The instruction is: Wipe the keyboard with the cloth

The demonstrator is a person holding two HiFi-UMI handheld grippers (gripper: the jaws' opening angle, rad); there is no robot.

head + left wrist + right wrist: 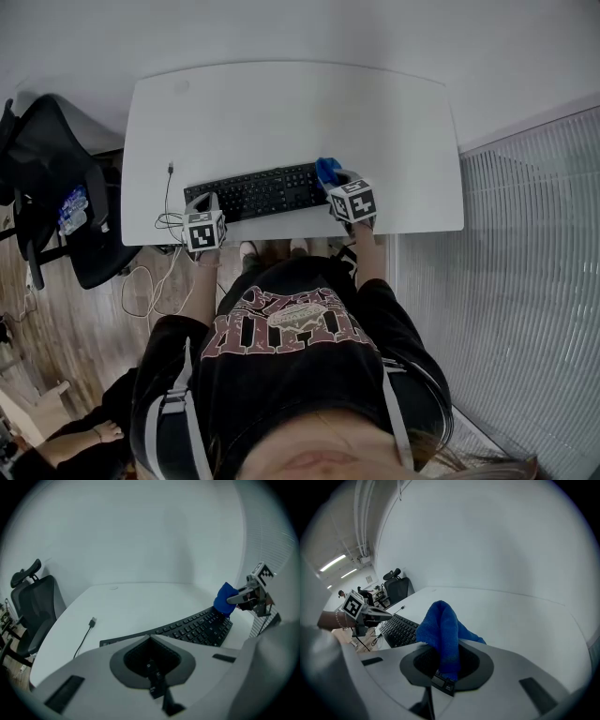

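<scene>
A black keyboard point(258, 192) point(197, 627) point(399, 630) lies along the near edge of the white table point(281, 112). My right gripper point(330, 178) point(443, 639) is shut on a blue cloth point(326, 170) point(440, 625). The cloth rests on the keyboard's right end, which the left gripper view shows too point(226, 598). My left gripper point(202, 200) point(150, 638) sits at the keyboard's left end with its jaws together. The keyboard's left edge is hidden under it.
A thin cable with a loose plug point(169, 192) point(92, 620) lies left of the keyboard. A black office chair point(47, 187) point(35, 611) stands left of the table. A ribbed glass wall point(534, 281) runs along the right. Another person point(84, 436) sits at the lower left.
</scene>
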